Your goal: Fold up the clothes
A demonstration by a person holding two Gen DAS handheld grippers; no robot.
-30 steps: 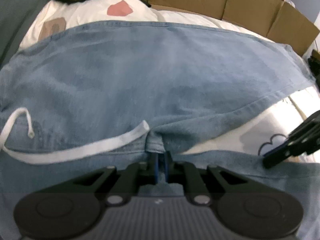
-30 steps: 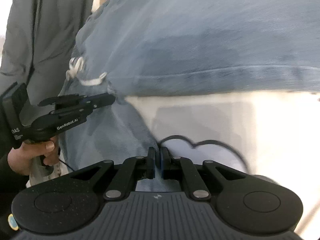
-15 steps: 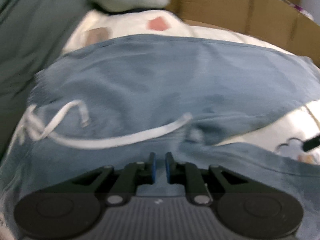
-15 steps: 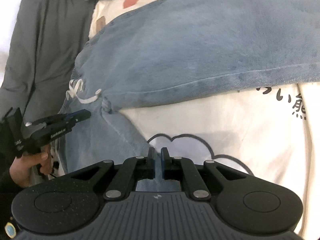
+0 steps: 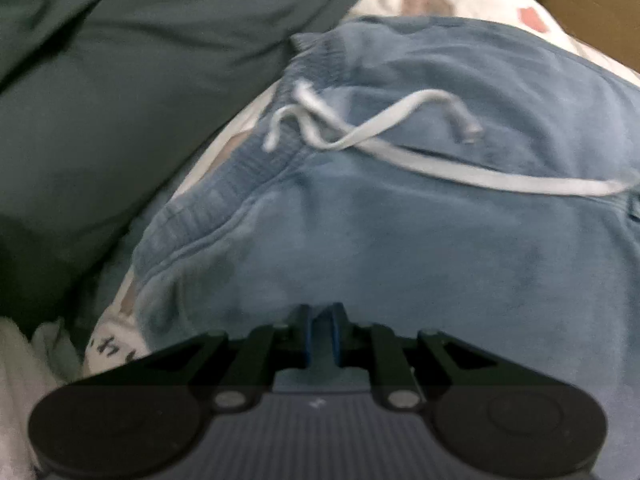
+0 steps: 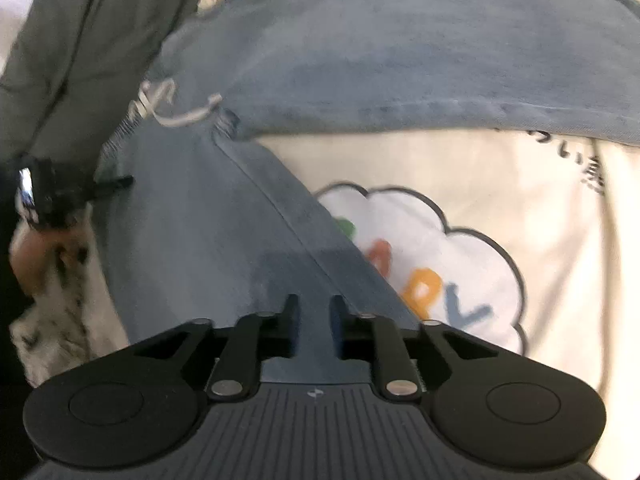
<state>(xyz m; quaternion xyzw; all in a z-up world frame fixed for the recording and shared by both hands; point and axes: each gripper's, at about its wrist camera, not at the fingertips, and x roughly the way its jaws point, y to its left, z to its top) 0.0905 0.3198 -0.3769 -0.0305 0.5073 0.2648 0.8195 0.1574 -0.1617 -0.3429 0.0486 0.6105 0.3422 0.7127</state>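
A cream bedsheet (image 6: pixel 540 208) with a cloud picture (image 6: pixel 432 256) fills the right side. A dark green blanket (image 5: pixel 120 80) lies at upper left. Brown cardboard (image 5: pixel 592 8) stands at upper right.

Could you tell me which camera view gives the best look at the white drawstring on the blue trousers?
The left wrist view: the drawstring fills the middle, knot and loose ends visible. The right wrist view shows it only small, near the waistband at left.

You have the trousers (image 6: pixel 360 52) spread on the bedsheet (image 6: pixel 520 208), one leg running across the far side, the other angled toward you — sheet exposed between them. The drawstring (image 5: pixel 400 152) lies on the waistband end, at your left, beside the quilt (image 5: pixel 100 100).
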